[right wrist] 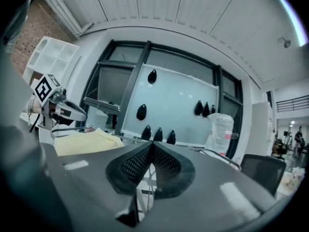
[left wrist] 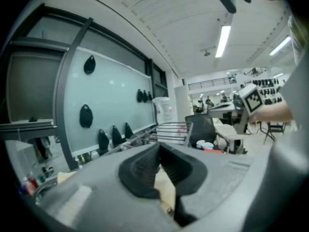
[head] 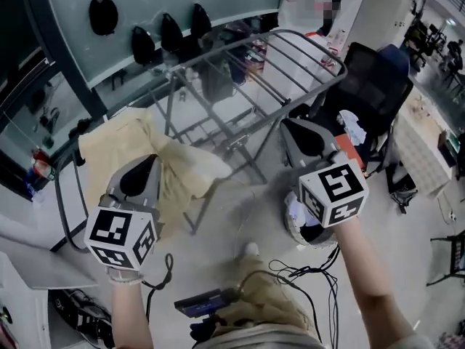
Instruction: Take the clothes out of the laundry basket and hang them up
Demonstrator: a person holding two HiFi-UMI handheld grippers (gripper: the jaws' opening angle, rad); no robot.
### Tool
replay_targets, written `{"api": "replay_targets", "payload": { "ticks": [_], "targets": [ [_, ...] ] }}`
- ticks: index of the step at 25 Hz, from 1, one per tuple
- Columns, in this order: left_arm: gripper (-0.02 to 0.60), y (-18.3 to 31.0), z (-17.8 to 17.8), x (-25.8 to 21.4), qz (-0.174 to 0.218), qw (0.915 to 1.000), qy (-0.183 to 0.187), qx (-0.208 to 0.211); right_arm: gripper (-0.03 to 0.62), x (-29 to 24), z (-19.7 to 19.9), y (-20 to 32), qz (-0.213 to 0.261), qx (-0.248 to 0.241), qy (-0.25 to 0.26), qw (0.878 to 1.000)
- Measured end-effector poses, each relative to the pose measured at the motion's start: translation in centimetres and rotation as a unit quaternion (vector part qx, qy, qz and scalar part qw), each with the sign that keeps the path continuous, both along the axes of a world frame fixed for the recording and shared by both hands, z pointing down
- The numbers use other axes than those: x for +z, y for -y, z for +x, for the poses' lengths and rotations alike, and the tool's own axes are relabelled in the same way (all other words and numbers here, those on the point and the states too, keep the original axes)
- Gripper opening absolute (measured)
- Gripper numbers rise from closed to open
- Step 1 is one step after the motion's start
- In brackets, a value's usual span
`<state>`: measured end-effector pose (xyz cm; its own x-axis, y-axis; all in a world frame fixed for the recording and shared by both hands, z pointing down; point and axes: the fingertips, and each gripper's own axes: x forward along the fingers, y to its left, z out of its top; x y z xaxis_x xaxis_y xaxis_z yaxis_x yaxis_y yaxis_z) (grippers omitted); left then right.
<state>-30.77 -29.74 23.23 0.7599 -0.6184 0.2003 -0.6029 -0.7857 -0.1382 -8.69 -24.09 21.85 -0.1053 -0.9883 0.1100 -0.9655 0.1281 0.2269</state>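
A pale yellow garment [head: 131, 147] lies draped over the left wing of the metal drying rack [head: 290, 57]. My left gripper [head: 149, 160] hovers just above it, shut and empty; in its own view the closed jaws [left wrist: 159, 150] meet with the yellow garment [left wrist: 165, 187] showing beneath them. My right gripper [head: 292, 126] is shut with nothing in it, beside the rack's near right edge. Under it on the floor stands the laundry basket [head: 314, 240], holding white clothes [head: 298, 211]. The right gripper view has the shut jaws [right wrist: 152, 146], the yellow garment [right wrist: 84, 141] and the left gripper [right wrist: 53, 106].
A black office chair [head: 370, 78] stands right of the rack. Cables [head: 305, 275] trail over the floor near my feet. A glass wall with black pods [head: 103, 13] runs behind the rack. A shelf [head: 25, 260] sits at the lower left.
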Motion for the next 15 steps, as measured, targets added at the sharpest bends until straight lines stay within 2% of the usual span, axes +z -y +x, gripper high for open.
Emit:
{"api": "replay_targets", "payload": {
  "ticks": [4,9,12,15],
  "targets": [
    [-0.006,-2.7,7.4,0.6,-0.001,0.9972,-0.001,0.075,0.003,1.0,6.1,-4.6,-0.007,0.063,-0.007,0.998],
    [-0.006,-6.9,17.6,2.4,-0.014,0.9882,-0.001,0.153,0.003,3.8,15.1,-10.7,-0.021,0.135,0.004,0.991],
    [-0.006,-8.7,23.3,4.7,-0.041,0.9825,-0.001,0.182,0.003,6.3,19.8,-13.6,-0.037,0.159,0.007,0.987],
    [-0.006,-9.3,28.5,7.7,-0.066,0.9804,0.005,0.185,0.003,9.5,23.8,-15.3,-0.064,0.172,0.001,0.983]
  ]
}}
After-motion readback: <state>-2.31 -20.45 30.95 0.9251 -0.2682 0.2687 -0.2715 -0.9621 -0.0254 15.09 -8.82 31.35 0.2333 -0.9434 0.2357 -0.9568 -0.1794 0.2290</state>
